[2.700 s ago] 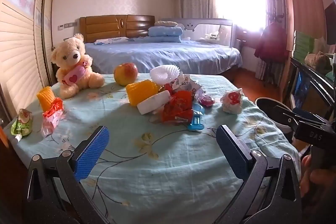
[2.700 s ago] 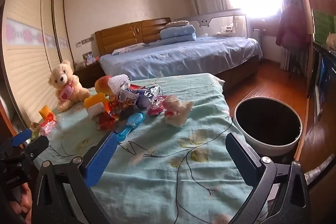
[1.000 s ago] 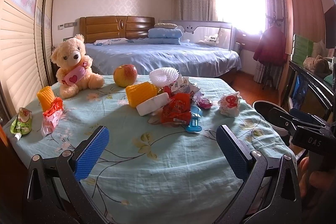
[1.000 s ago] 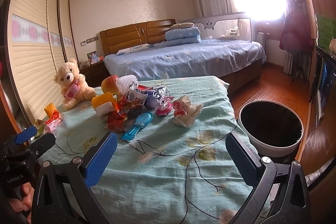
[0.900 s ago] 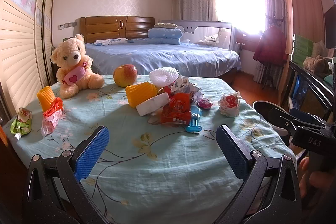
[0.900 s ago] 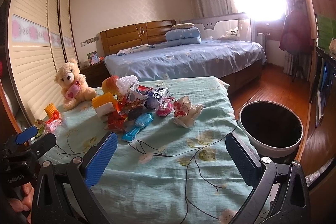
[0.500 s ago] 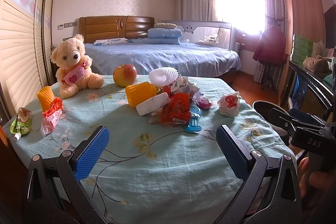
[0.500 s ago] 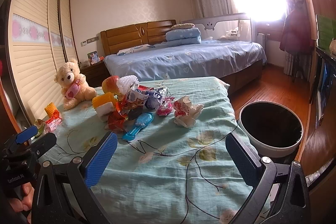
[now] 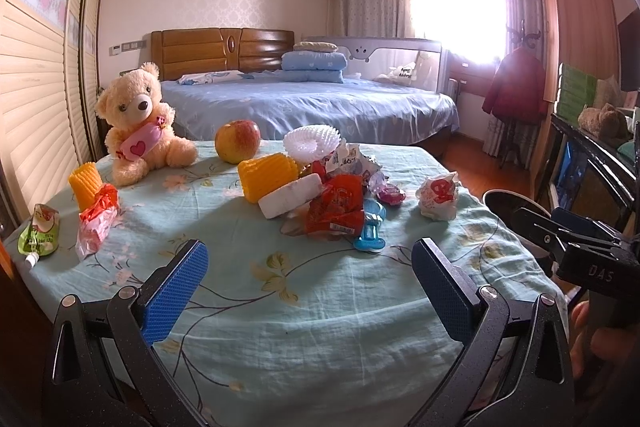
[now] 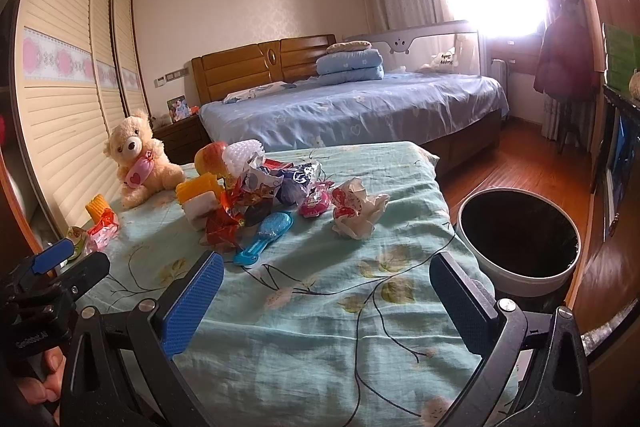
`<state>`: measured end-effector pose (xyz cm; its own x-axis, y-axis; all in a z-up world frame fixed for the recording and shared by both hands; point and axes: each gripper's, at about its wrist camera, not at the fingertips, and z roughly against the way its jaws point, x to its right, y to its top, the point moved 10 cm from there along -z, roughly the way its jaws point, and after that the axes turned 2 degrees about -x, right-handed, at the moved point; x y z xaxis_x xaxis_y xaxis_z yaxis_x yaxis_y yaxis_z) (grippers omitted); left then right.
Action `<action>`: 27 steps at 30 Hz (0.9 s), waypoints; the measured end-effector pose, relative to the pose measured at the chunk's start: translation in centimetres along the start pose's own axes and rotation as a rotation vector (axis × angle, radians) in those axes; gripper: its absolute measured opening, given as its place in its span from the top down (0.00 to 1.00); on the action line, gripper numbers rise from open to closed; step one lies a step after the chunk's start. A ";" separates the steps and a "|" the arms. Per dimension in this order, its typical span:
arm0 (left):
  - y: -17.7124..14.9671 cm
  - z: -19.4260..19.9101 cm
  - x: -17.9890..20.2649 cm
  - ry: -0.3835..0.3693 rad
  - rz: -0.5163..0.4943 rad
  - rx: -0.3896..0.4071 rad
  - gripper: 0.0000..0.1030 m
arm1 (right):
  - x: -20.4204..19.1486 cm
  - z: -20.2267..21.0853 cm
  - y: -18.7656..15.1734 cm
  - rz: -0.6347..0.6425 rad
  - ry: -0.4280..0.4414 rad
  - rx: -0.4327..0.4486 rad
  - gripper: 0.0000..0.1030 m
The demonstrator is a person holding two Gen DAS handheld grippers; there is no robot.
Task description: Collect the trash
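Crumpled red-and-white wrapper [image 10: 356,205] lies on the floral tablecloth [image 10: 320,307] at 12 o'clock from the right gripper [image 10: 326,307], spread wide, empty. The bin [image 10: 520,267] stands at 2 o'clock. The left gripper [image 9: 312,285] gapes too, holding nothing.

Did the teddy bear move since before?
No. The teddy bear sits in the same spot, left of the apple and in front of the bed.
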<state>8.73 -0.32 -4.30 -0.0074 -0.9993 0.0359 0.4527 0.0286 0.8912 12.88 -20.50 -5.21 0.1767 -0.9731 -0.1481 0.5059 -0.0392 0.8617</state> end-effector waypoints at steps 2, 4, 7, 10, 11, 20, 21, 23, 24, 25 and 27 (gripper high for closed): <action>-0.1 -0.2 0.0 -0.004 0.003 -0.005 0.00 | 0.0 -0.2 -0.1 -0.002 0.003 -0.006 0.00; -0.2 -0.6 0.0 -0.007 0.006 -0.015 0.00 | 0.1 -0.4 -0.2 -0.005 0.008 -0.017 0.00; -0.3 -1.4 -0.2 -0.015 0.012 -0.040 0.00 | 0.2 -1.0 -0.2 -0.007 0.012 -0.030 0.00; -0.5 -2.5 -0.4 -0.014 0.015 -0.069 0.00 | 0.4 -1.8 -0.1 -0.008 0.016 -0.046 0.00; -0.6 -3.0 -0.4 -0.017 0.018 -0.083 0.00 | 0.5 -2.0 -0.1 -0.011 0.020 -0.051 0.00; -0.7 -7.5 0.2 -0.061 0.045 -0.183 0.00 | 2.4 -5.9 -0.2 -0.052 0.023 -0.149 0.01; -0.6 -8.0 0.4 -0.063 0.046 -0.192 0.00 | 2.6 -6.2 -0.2 -0.055 0.023 -0.158 0.01; -0.4 -9.1 0.7 -0.069 0.050 -0.210 0.00 | 3.0 -7.1 -0.2 -0.067 0.026 -0.180 0.01; -0.3 -9.7 0.8 -0.070 0.051 -0.218 0.01 | 3.1 -7.6 -0.1 -0.069 0.026 -0.189 0.01; -0.3 -10.1 0.9 -0.071 0.050 -0.224 0.02 | 3.2 -8.0 -0.1 -0.070 0.025 -0.194 0.01; -0.1 -11.2 1.0 -0.072 0.050 -0.237 0.04 | 3.4 -8.7 0.1 -0.072 0.026 -0.201 0.03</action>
<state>18.63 -1.59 -9.43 -0.0393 -0.9924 0.1164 0.6508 0.0630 0.7567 20.90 -21.87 -9.86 0.1542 -0.9632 -0.2201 0.6755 -0.0598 0.7349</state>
